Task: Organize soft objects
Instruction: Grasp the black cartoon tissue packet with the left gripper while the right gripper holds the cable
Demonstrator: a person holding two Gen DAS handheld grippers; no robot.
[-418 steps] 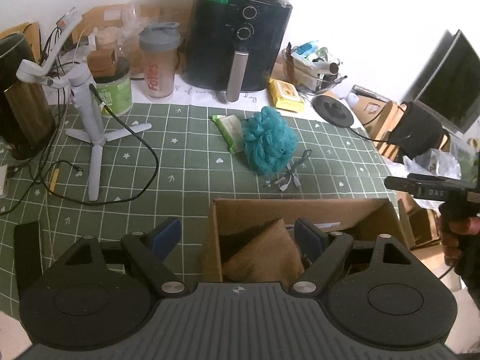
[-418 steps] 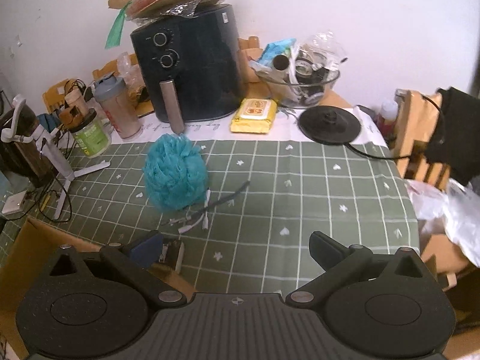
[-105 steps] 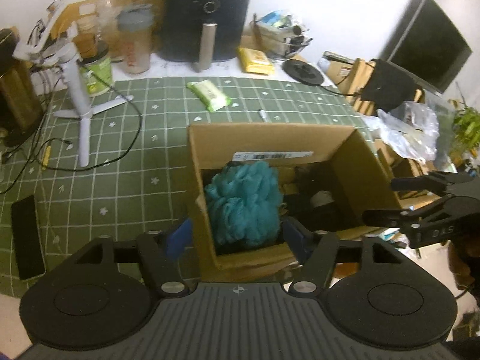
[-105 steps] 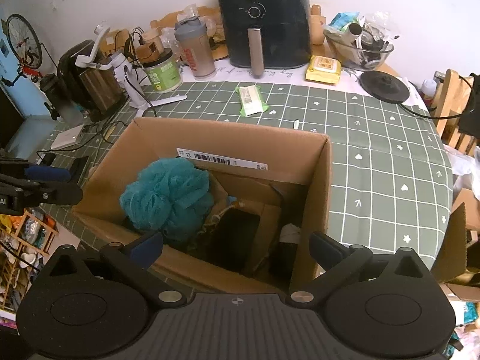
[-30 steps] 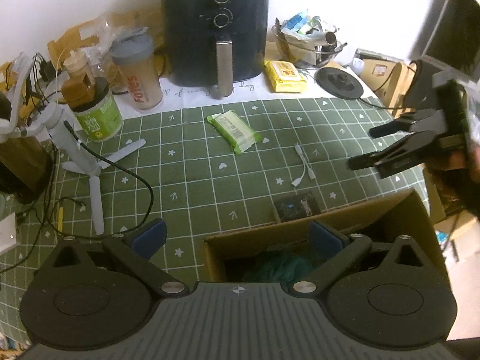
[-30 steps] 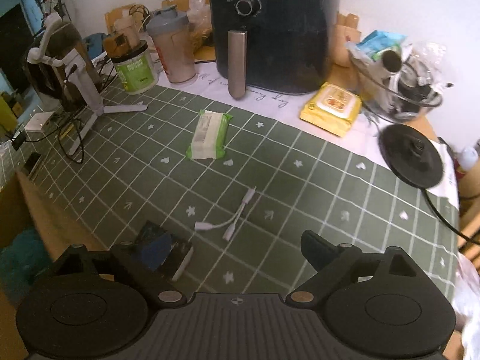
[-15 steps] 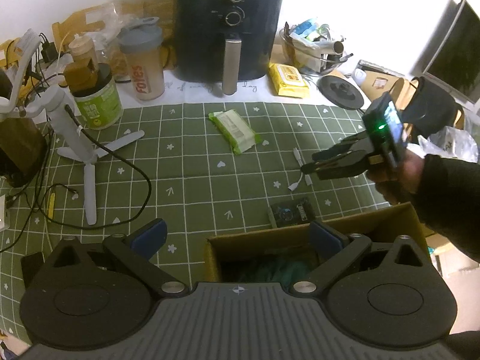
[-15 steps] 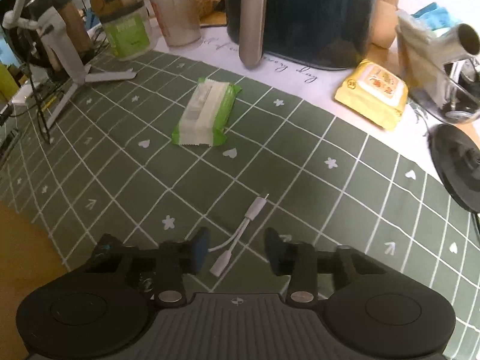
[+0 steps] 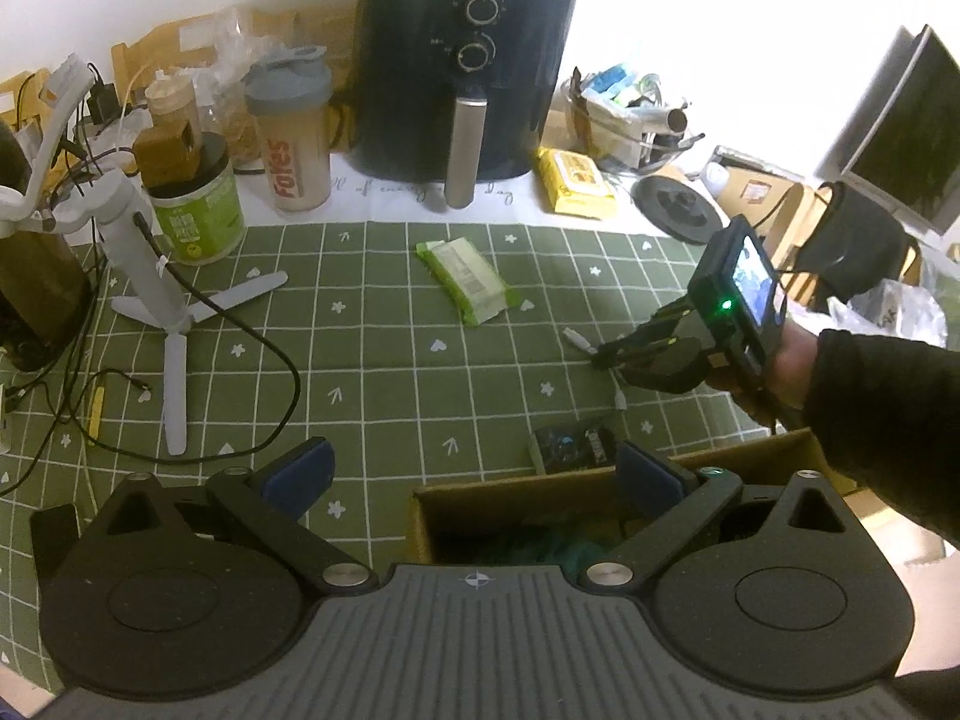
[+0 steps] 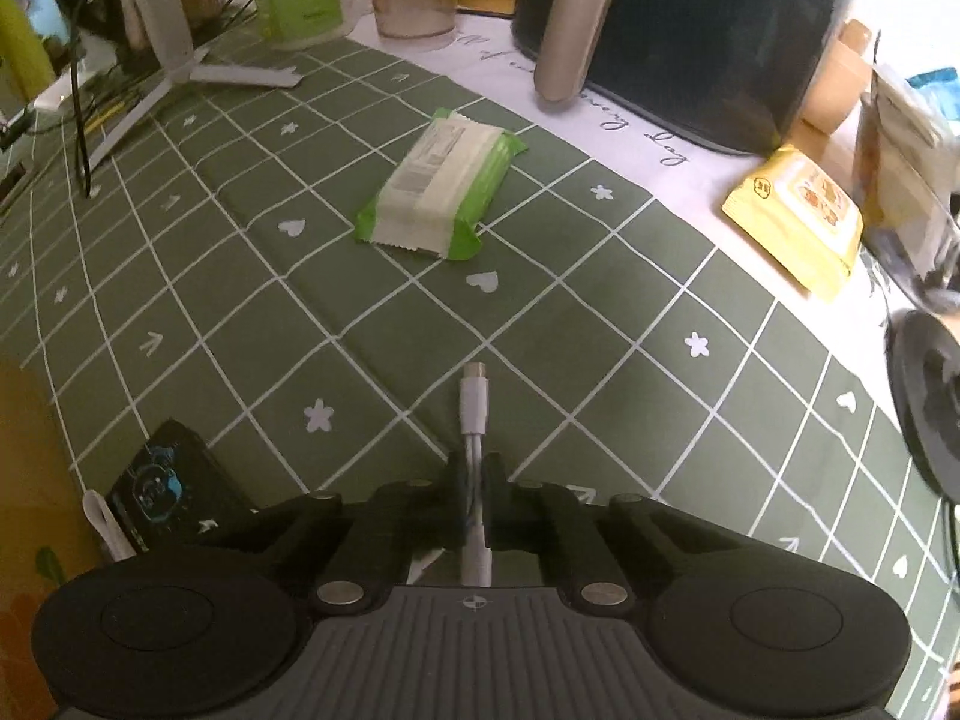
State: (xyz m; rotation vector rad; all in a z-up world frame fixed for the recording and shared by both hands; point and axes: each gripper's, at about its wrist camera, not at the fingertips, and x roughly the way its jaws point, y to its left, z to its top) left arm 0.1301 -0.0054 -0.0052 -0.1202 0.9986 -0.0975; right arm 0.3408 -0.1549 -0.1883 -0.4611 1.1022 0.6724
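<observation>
Now the white cable (image 10: 474,414) sits pinched between the right tongs (image 10: 474,495).

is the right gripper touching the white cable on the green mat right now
Touching. In the right wrist view the right gripper has closed on the white cable, pads pressing both sides.

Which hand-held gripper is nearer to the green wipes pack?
Right. The right hand-held gripper is shut on the white cable, just short of the wipes pack. The left hand-held gripper hangs open farther back, over the box.
</observation>
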